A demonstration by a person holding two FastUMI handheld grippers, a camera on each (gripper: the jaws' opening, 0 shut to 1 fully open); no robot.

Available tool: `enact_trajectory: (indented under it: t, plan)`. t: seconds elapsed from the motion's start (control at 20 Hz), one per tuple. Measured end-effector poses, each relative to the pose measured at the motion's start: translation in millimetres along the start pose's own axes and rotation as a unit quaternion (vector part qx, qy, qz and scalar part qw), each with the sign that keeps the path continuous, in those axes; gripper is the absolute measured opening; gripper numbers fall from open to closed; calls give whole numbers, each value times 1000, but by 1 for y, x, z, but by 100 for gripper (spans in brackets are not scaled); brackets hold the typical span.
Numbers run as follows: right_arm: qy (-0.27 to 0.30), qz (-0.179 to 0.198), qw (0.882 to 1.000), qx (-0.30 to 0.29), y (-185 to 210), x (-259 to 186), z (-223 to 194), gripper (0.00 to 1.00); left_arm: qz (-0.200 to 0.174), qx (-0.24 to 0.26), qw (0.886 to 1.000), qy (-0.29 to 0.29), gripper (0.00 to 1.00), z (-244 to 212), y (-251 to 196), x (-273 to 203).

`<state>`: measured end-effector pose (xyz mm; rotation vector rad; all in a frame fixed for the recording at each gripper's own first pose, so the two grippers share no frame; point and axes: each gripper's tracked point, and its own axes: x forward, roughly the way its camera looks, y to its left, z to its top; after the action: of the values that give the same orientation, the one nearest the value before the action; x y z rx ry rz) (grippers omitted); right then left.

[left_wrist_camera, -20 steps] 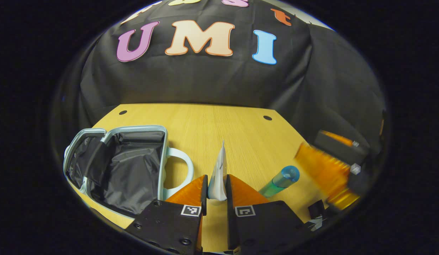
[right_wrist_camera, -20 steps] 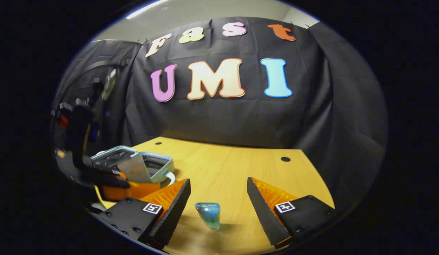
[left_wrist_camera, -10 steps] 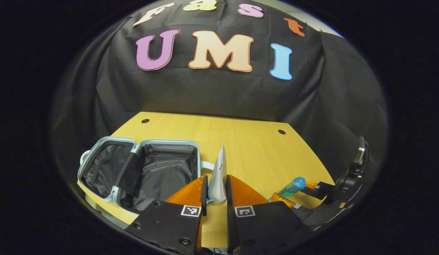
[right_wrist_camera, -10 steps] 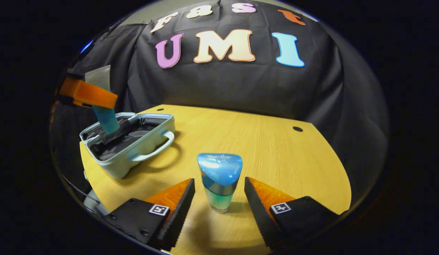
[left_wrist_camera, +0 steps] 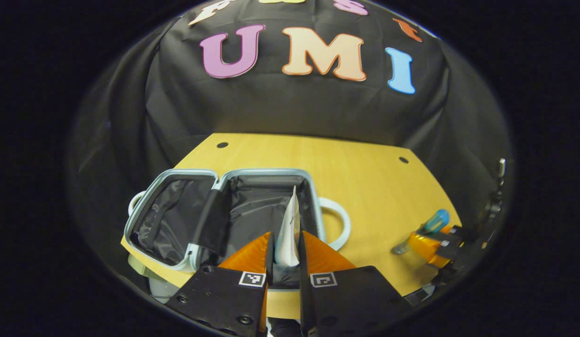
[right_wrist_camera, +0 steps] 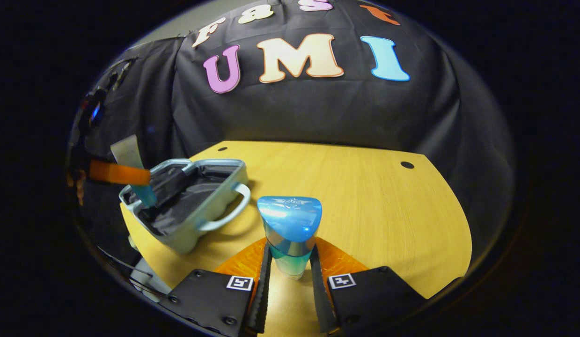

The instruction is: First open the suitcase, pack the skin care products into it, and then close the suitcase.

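Suitcase [left_wrist_camera: 224, 210] lay open at the lower left of the left gripper view, both halves showing dark lining, its pale handle [left_wrist_camera: 339, 224] pointing toward frame centre. In the right gripper view it sat at middle left on the wooden table [right_wrist_camera: 364, 196].

Change noted: one second before, the left gripper [left_wrist_camera: 285, 252] held its white tube [left_wrist_camera: 289, 229] over bare table beside the case; at this moment the same tube, clamped between both fingers, stood over the right-hand compartment. In the right gripper view the tube's lower end appeared to dip inside the case rim, though contact with the lining could not be confirmed.

Second change: the right gripper [right_wrist_camera: 290, 271] had stood wide apart around the blue-capped bottle [right_wrist_camera: 290, 234] half a second earlier; its fingers were now closed against the bottle's sides, low on the body. The bottle stood upright at lower centre, well apart from the case.

Assessment: opening was complete; the first product was ready for release into the case, and the second had been secured for transfer. Closing remained outstanding.
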<state>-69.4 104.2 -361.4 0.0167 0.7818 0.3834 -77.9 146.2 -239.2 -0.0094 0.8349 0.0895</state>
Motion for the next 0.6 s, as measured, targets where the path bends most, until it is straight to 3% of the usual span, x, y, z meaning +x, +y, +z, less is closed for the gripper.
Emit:
enact_trajectory:
  t: [0.35, 0.6]
  plan:
    - [-3, 87, 995, 41, 109, -5, 50, 41, 0, 1, 996, 91, 21, -37, 45, 54]
    - [18, 113, 993, 35, 160, 4, 51, 43, -27, -11, 993, 117, 20, -50, 52, 77]
